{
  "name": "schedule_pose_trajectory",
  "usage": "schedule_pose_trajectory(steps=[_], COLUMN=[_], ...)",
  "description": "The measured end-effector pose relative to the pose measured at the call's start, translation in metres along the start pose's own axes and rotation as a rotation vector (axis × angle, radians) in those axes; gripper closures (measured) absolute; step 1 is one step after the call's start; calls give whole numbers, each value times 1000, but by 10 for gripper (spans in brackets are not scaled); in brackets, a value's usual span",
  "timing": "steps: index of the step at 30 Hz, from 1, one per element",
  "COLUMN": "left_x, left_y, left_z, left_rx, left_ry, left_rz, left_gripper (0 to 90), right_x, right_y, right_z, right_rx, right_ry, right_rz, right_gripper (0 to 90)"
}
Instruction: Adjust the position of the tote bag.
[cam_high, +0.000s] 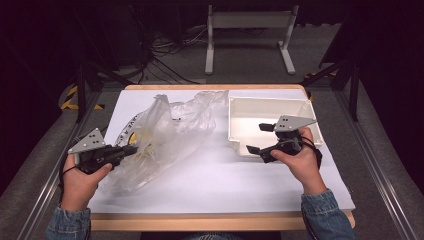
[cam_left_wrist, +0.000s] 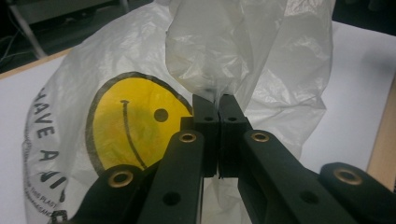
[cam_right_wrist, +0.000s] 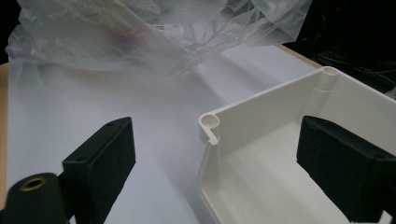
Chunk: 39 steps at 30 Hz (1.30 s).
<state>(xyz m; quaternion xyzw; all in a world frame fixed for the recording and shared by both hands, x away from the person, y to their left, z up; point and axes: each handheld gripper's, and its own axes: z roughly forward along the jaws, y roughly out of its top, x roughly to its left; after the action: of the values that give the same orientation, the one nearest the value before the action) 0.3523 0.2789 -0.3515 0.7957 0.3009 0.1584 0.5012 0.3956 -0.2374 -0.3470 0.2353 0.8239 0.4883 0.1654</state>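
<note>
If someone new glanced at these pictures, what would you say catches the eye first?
Probably the clear plastic bag with a yellow smiley face, crumpled on the left of the white table cover; the left gripper is shut on a fold of it. Next, the open white plastic box at the right, with the right gripper open astride its near wall.

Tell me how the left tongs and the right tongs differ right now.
The left tongs are shut on the plastic bag; the right tongs stand wide open, gripping nothing. The left tongs sit at the bag's side; the right tongs straddle a wall of the white tray, one jaw inside. Both have black jaws and are hand-held.
</note>
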Motion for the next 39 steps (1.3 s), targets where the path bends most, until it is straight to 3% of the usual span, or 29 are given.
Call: schedule_pose_trajectory(steps=[9, 17, 24, 33, 37, 39], left_x=[17, 31, 33, 33, 34, 34], left_y=[-9, -17, -18, -18, -18, -18], left_z=[-11, -21, -28, -30, -31, -32], left_rx=[-45, -78, -103, -115, -119, -130], left_ry=[49, 119, 150, 154, 161, 163], left_rz=[-67, -127, -133, -139, -132, -141], left_gripper=[884, 878, 877, 877, 877, 878], right_x=[9, 21, 28, 40, 43, 44], right_y=[4, 11, 21, 37, 45, 49], right_z=[12, 30, 51, 84, 94, 103], right_rx=[-7, -38, -77, -119, -137, -138], right_ry=[37, 91, 116, 122, 129, 136], right_rz=[-13, -22, -49, -54, -39, -8], right_gripper=[114, 94, 53, 46, 38, 35])
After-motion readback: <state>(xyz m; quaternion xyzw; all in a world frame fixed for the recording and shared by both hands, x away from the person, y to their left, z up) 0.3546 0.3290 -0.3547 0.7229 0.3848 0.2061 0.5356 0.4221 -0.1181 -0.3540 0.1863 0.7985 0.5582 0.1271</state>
